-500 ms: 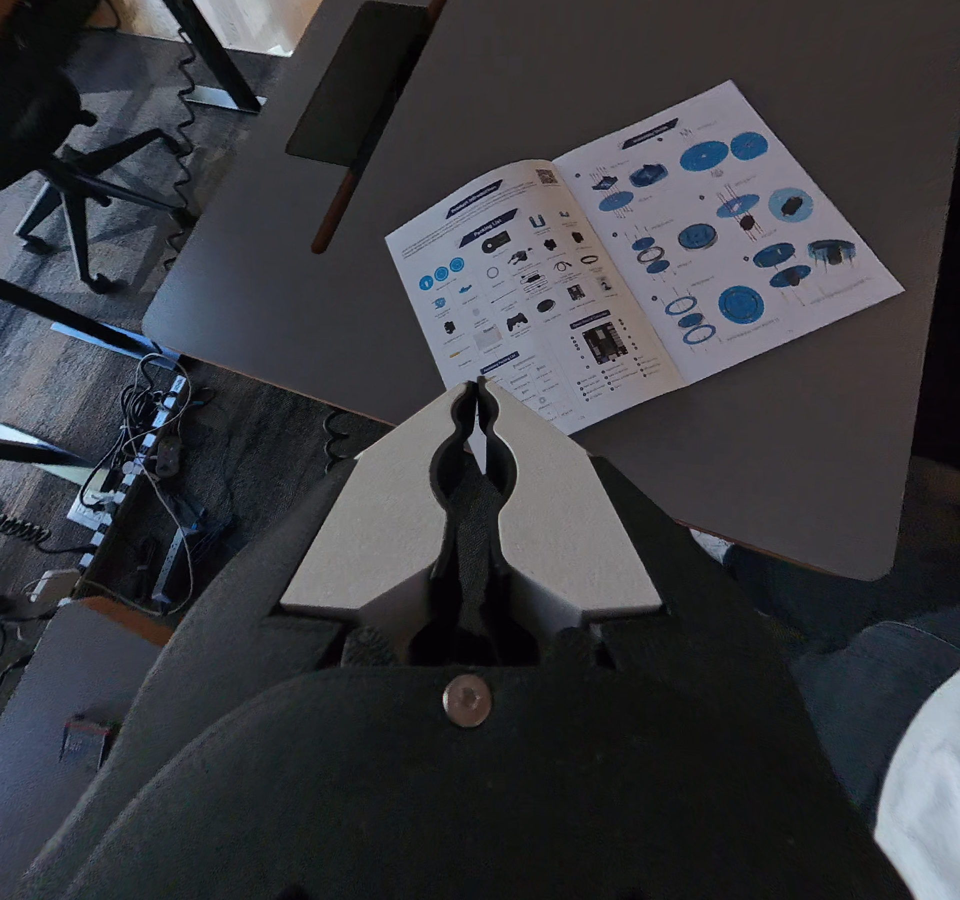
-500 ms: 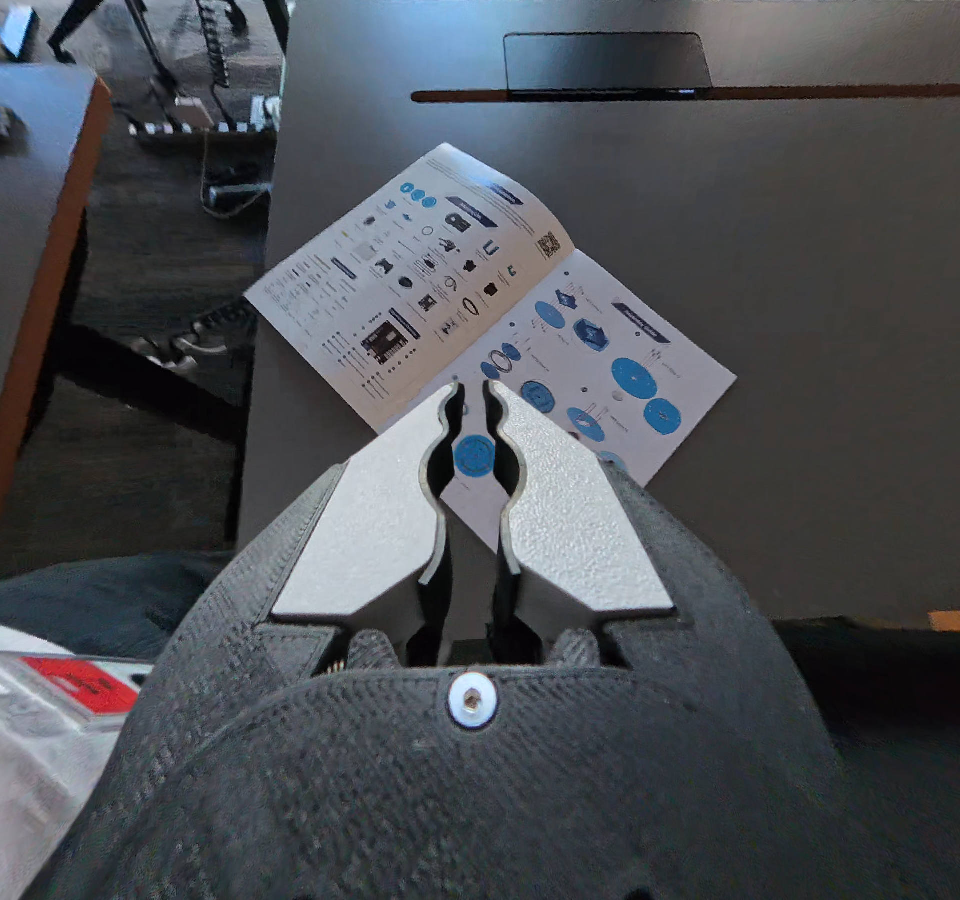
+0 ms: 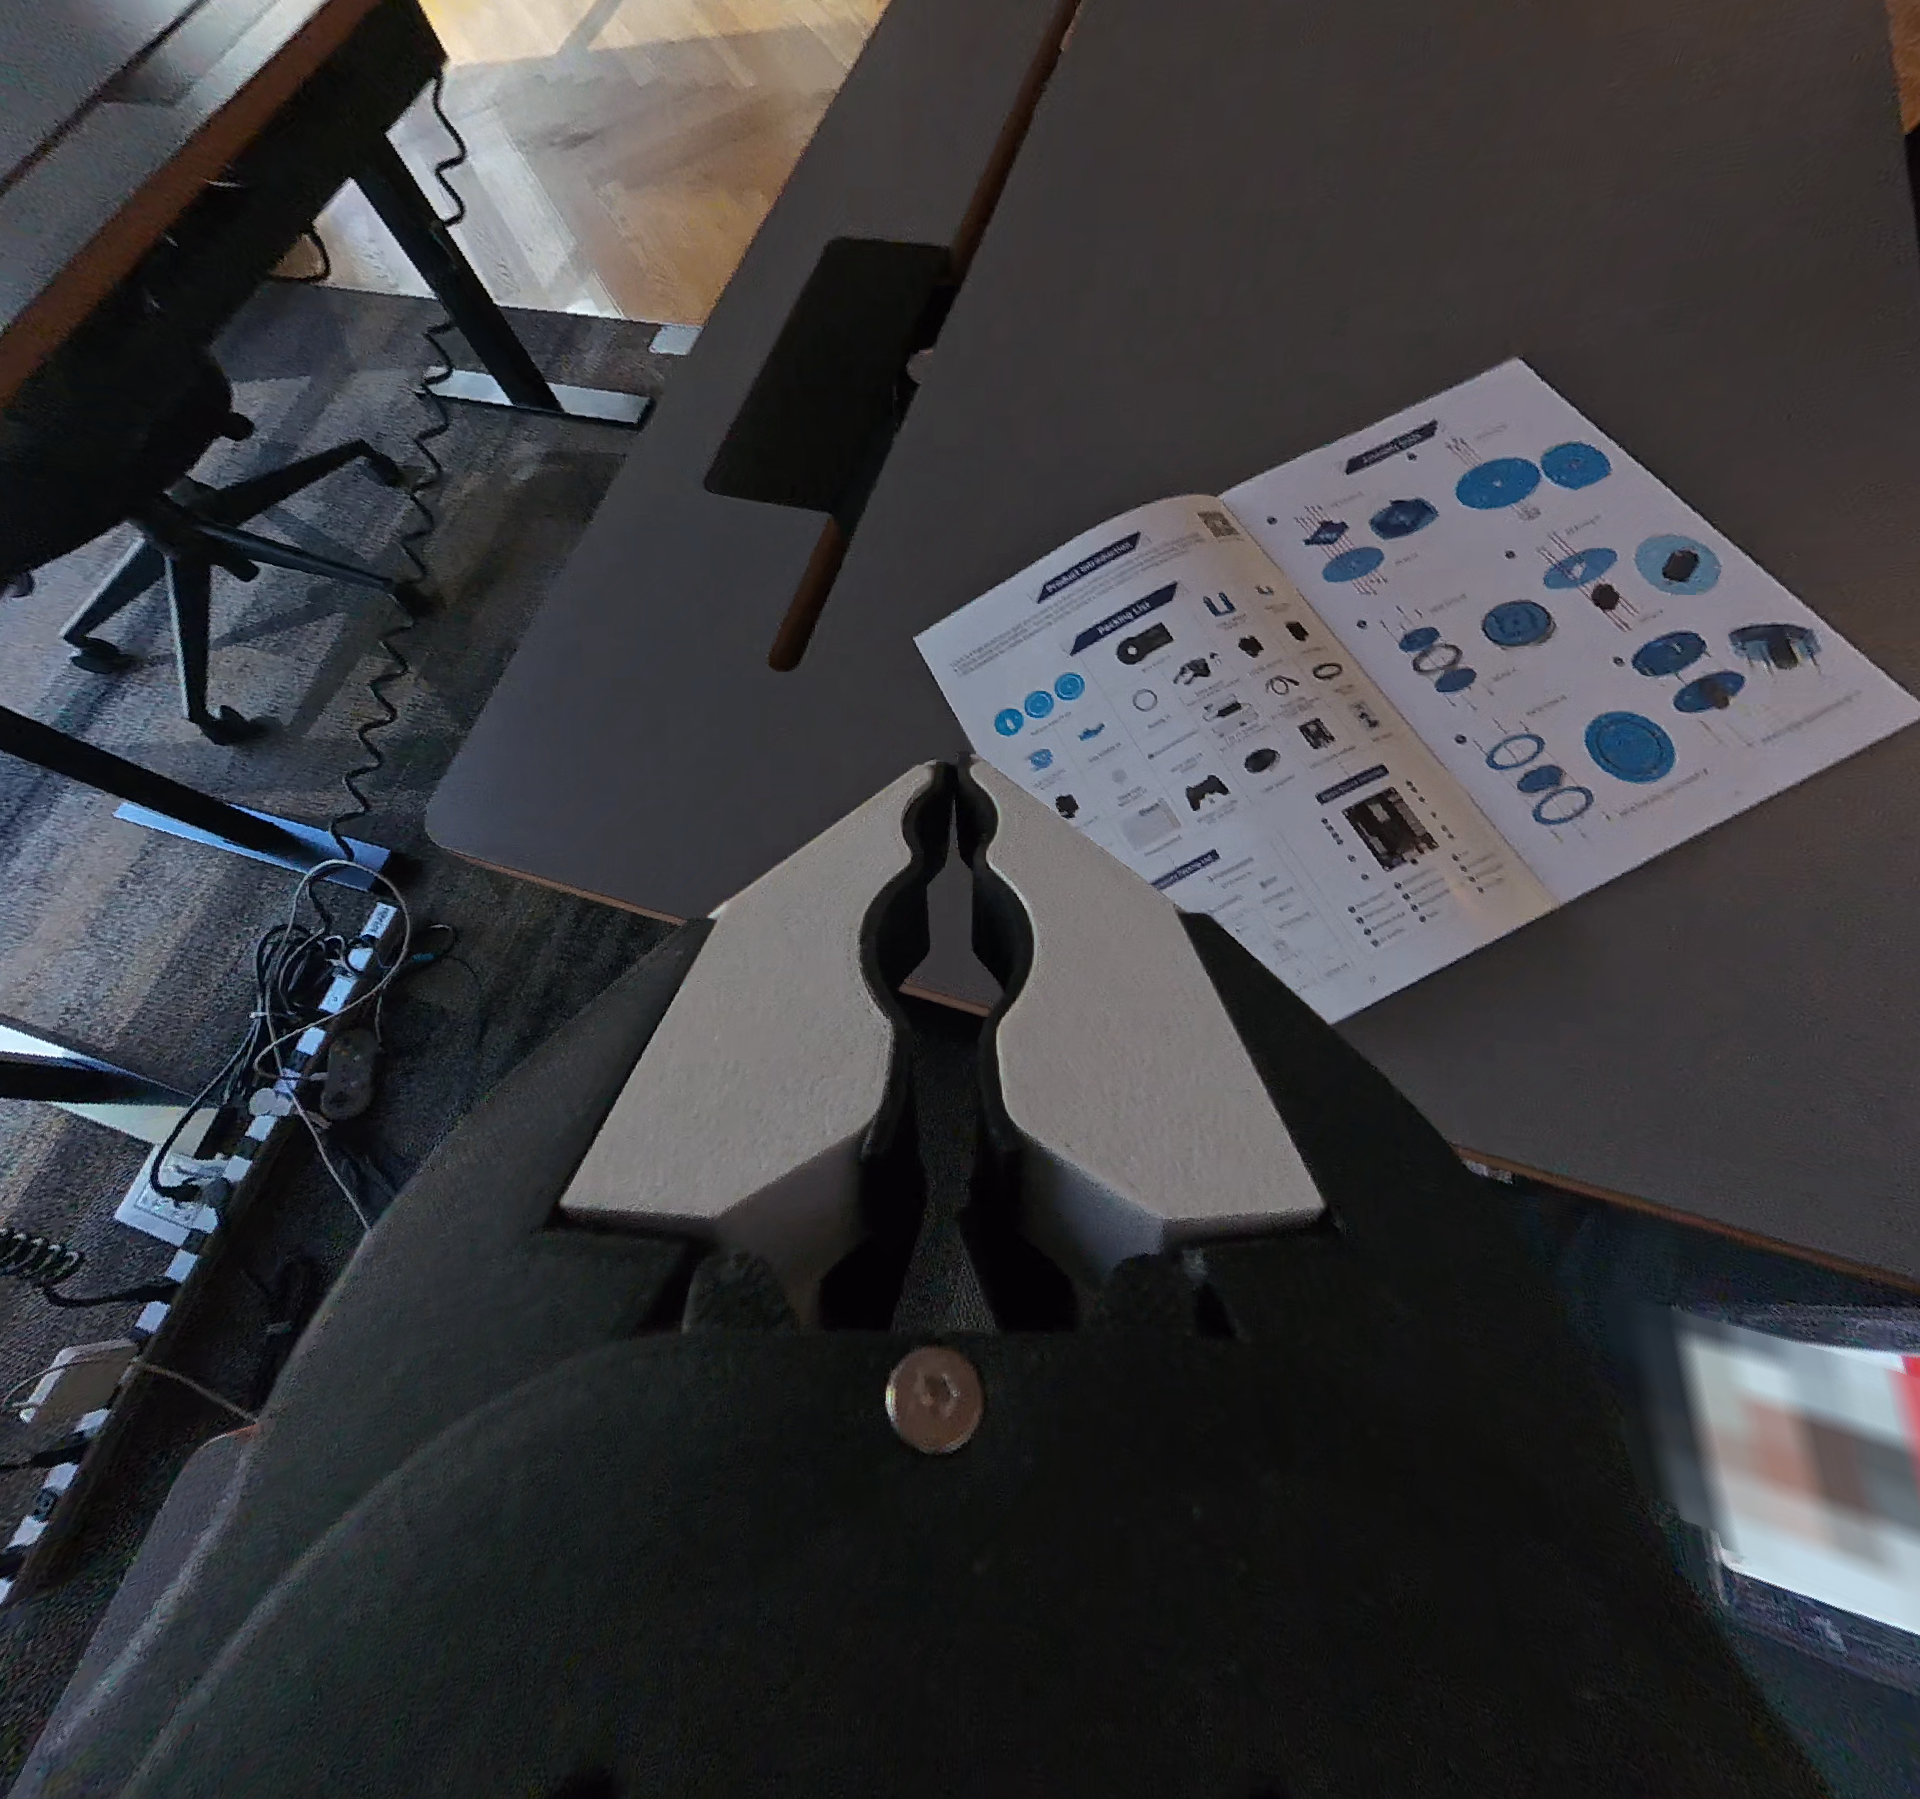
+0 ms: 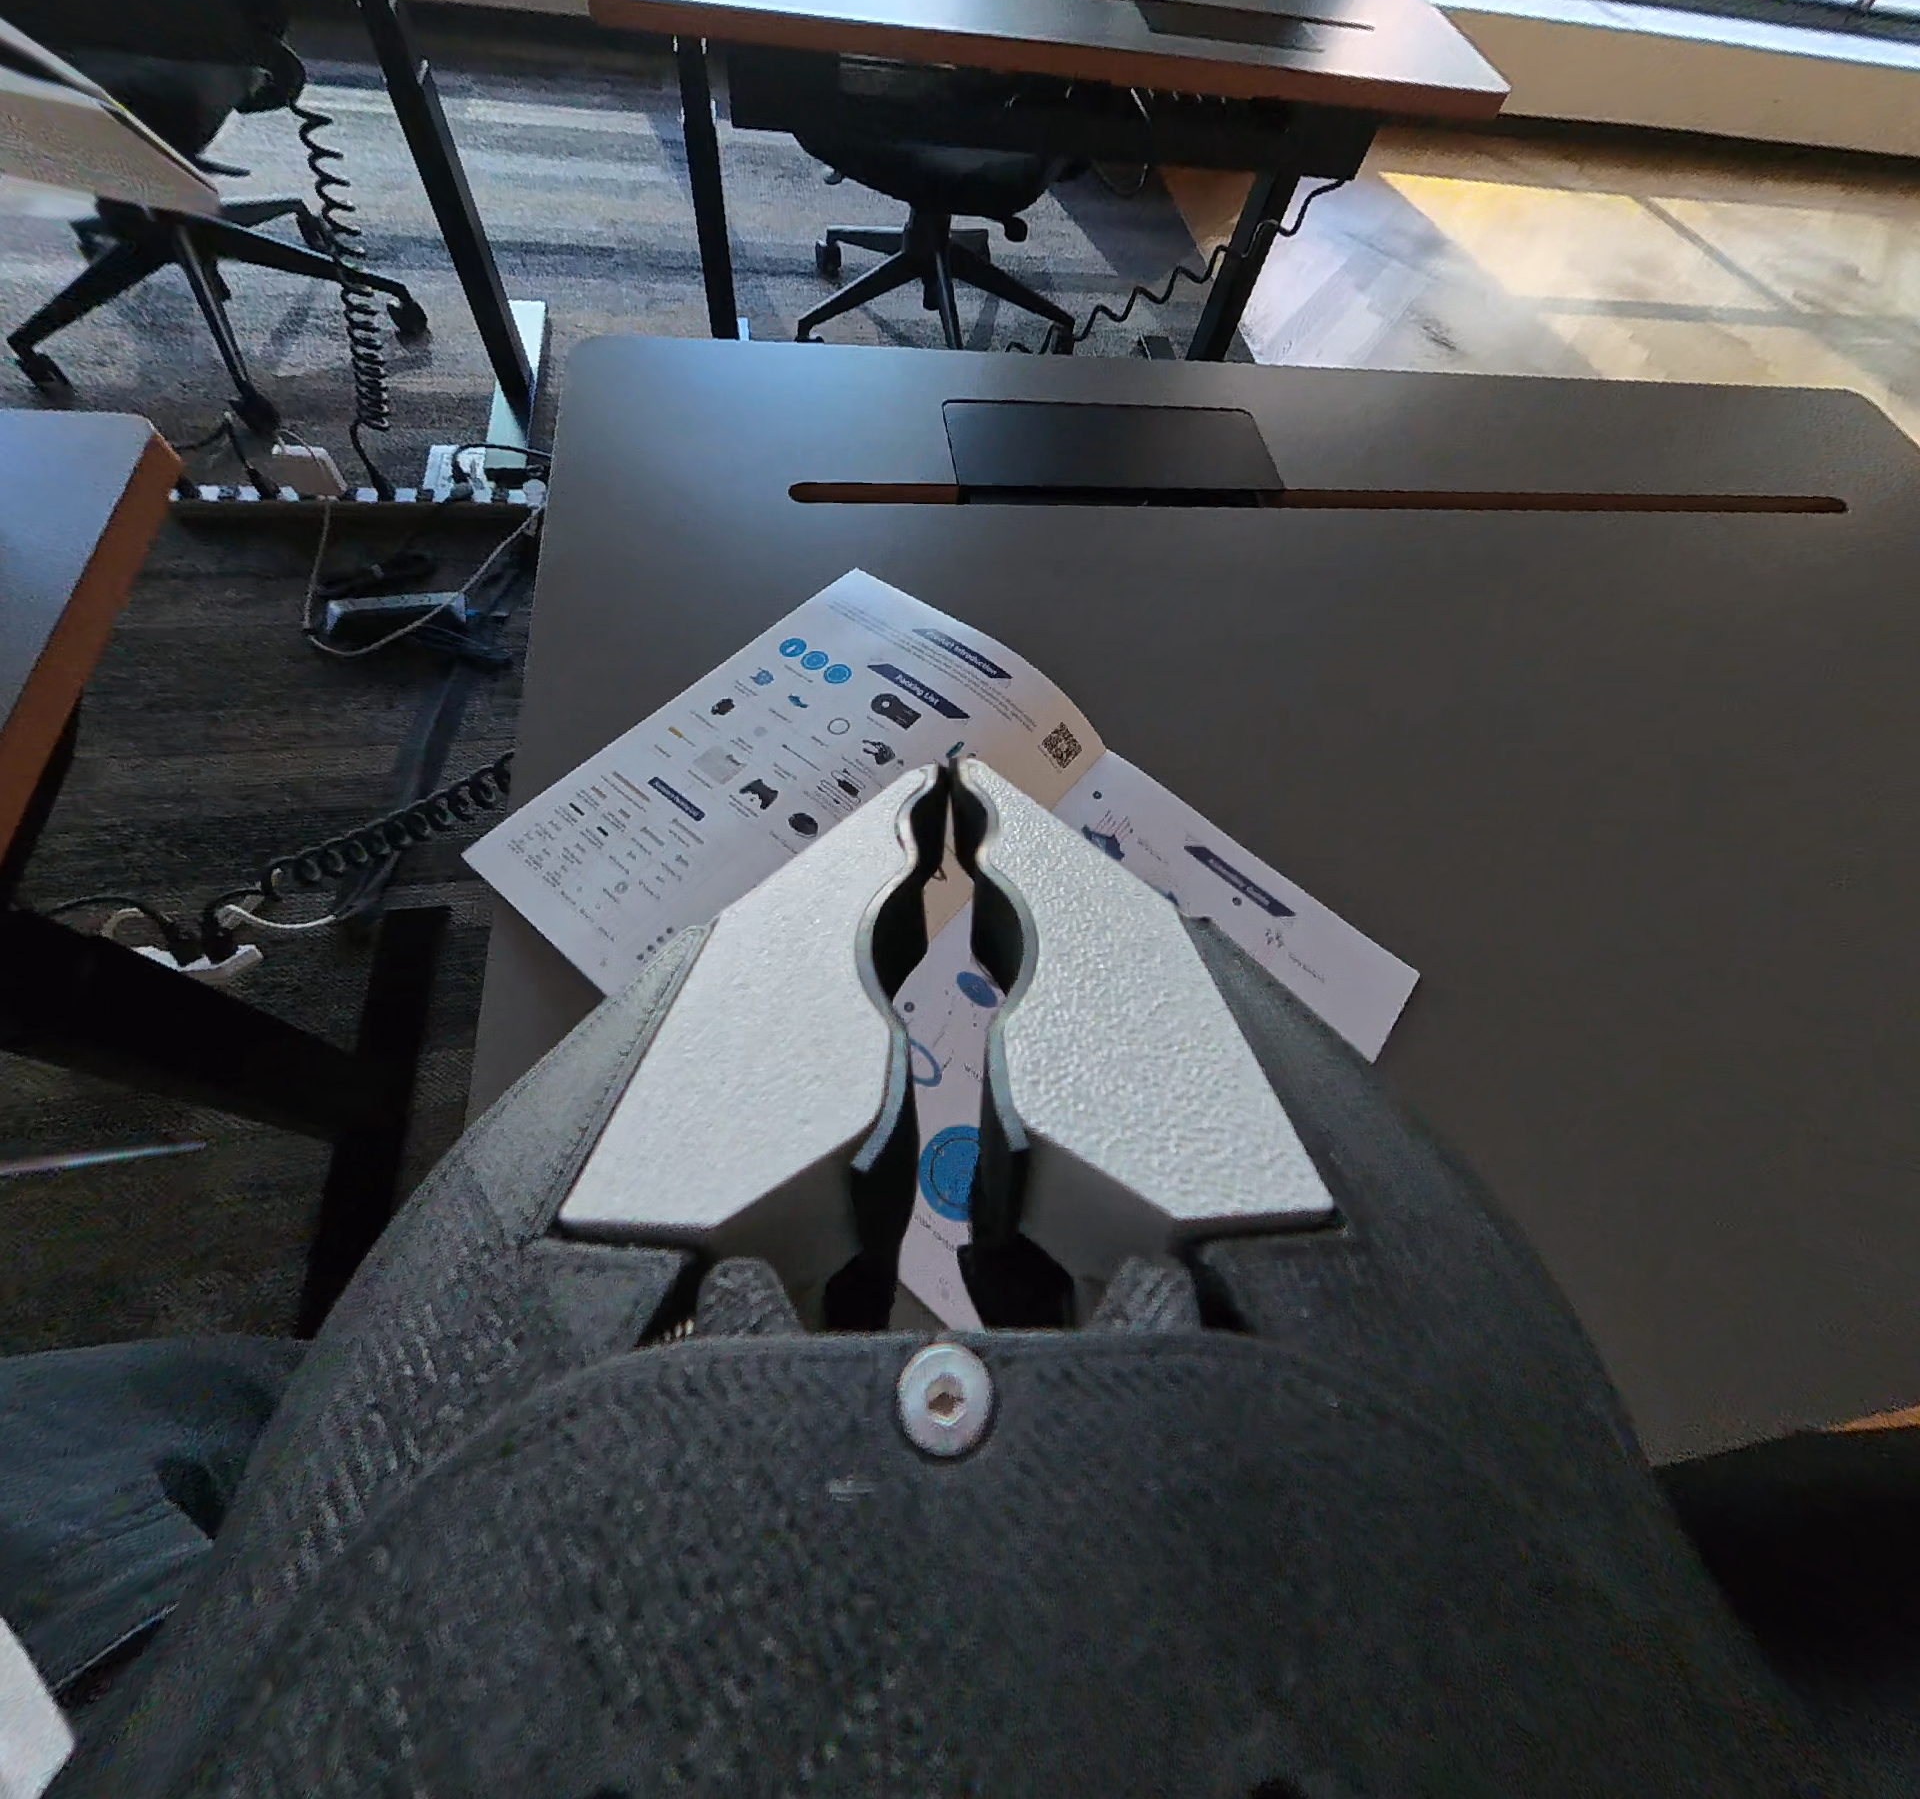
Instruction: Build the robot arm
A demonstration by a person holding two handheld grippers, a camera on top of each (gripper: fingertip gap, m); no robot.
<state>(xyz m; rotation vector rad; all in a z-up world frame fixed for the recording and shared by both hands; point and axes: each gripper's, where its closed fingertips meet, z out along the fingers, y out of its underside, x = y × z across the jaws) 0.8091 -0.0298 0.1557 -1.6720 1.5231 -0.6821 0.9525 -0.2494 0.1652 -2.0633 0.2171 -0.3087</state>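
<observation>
Dark desk with an open booklet ahead-right of the left gripper and seemingly just below the right gripper, both pinched closed on nothing.

Each gripper has pale grey textured jaws, a black body and one silver screw.

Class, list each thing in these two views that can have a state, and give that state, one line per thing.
White printed booklet with blue diagrams: open, lying flat on the dark grey desk.
Black rectangular desk hatch: closed.
Left gripper: shut, empty.
Right gripper: shut, empty, above the booklet.
</observation>
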